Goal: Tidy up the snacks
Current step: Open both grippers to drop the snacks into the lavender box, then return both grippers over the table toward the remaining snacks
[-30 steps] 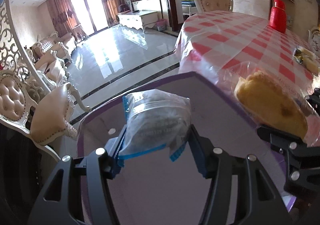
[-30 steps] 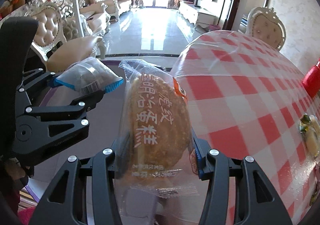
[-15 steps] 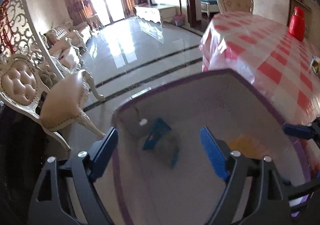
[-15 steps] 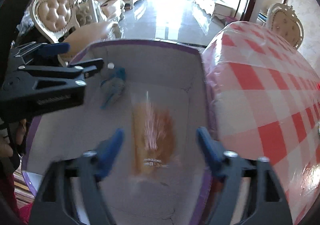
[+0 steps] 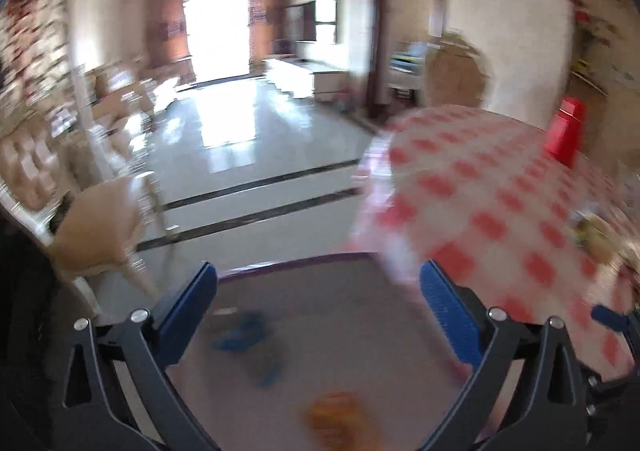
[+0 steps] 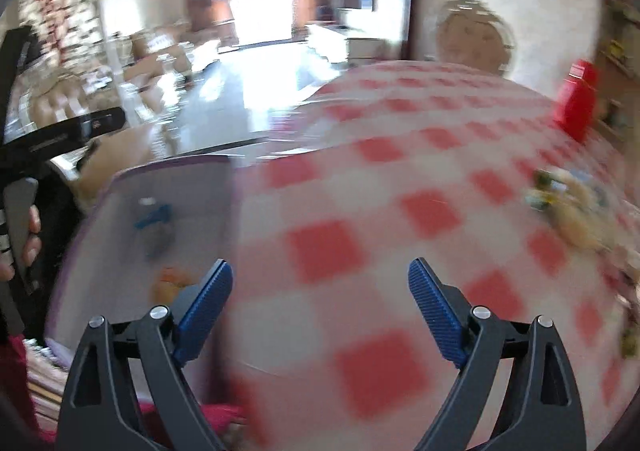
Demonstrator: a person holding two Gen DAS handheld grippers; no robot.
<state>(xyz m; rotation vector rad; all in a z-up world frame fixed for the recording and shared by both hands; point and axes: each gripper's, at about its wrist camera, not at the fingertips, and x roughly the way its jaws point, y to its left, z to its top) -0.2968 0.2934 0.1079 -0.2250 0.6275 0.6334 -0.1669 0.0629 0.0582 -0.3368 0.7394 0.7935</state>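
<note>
While both frames are pretty blurry, we can see our left gripper [image 5: 318, 307] and right gripper [image 6: 320, 291] just finished opening, jaws spread wide with nothing between. Orange snack [image 5: 336, 417] sits at 6 o'clock in the purple-rimmed box [image 5: 304, 265], blue-edged packet [image 5: 244, 333] beyond it, more snacks [image 6: 568, 195] at 2 o'clock on the checked table [image 6: 400, 179].

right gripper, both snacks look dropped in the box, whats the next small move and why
Probably carry the right gripper toward the snack pile on the checkered table. Its jaws have just been opening and are empty, the blue packet and orange cake lie in the box, and more snacks wait.
</note>
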